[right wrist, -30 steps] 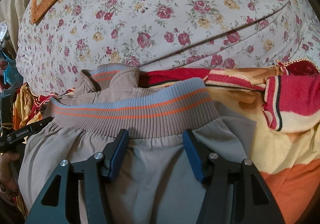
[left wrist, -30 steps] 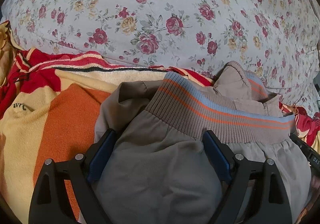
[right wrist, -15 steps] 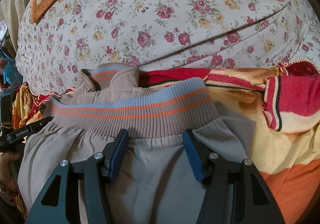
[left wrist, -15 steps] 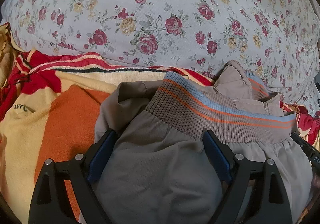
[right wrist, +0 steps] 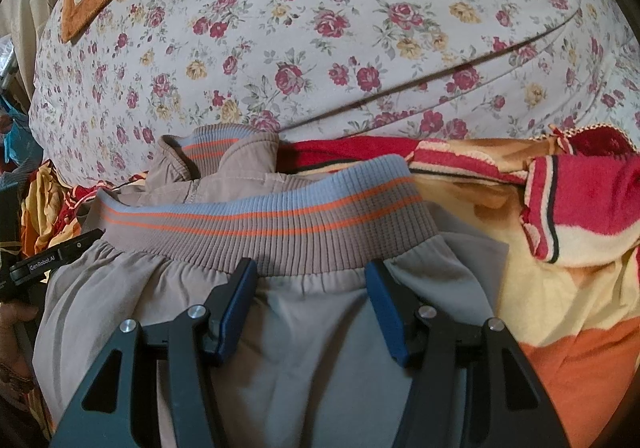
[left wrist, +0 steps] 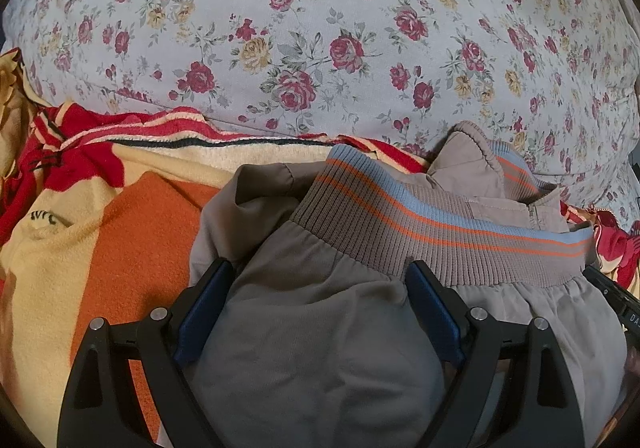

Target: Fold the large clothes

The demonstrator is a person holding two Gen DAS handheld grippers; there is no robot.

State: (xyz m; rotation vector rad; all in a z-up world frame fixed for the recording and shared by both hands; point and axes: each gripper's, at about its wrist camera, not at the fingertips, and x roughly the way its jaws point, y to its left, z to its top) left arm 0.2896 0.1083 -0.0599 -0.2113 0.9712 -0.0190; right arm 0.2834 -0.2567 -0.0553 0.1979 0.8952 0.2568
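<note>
"GenRobot.AI" stands on the left claw's body (right wrist: 48,263).

Grey-taupe jacket (left wrist: 320,348) with ribbed hem band (left wrist: 420,232) in brown-grey, edged light blue, crossed by 2 thin orange stripes. Far behind, pale lavender-white bedsheet (left wrist: 320,7) printed with dark red and mustard-yellow roses, grey-green leaves. Near left, blanket (left wrist: 120,232) in orange and cream blocks, with red bands and 1 thin black line. Black gripper frames; dark blue pads (right wrist: 236,304).
</note>
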